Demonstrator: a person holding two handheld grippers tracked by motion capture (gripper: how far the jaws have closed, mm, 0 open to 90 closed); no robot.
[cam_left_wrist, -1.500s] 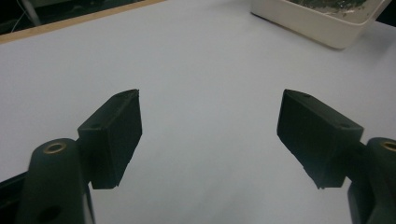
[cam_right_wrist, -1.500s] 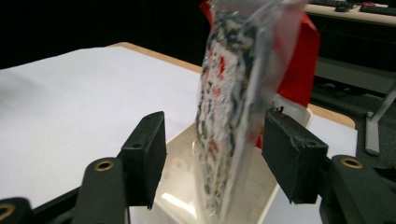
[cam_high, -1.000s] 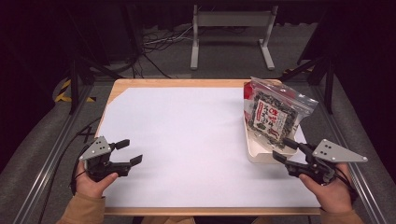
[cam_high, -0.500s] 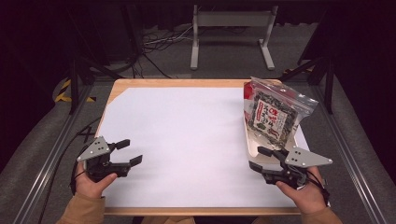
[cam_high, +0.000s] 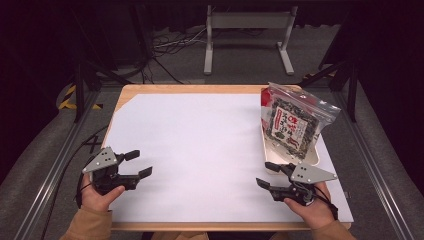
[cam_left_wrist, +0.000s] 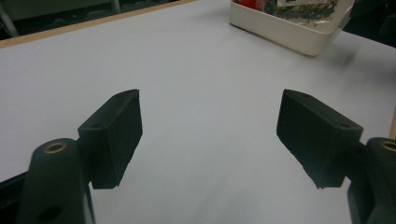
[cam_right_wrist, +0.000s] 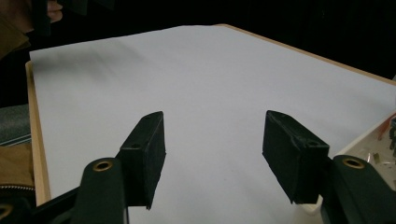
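Your right gripper (cam_high: 272, 175) has dropped and swung inward from beside the tray's near end; its jaws now point across the white sheet (cam_high: 200, 150), wide apart with nothing between them. The bag of seaweed snacks (cam_high: 292, 120) sits propped in the cream tray (cam_high: 292, 159), just behind and to the outer side of that claw, so you now face away from it and must turn back before reaching. Your left gripper (cam_high: 139, 164) rests where it was, jaws wide and empty. Its view catches the tray (cam_left_wrist: 285, 32) far ahead; the right gripper view catches only the tray's corner (cam_right_wrist: 369, 140) beside its jaw.
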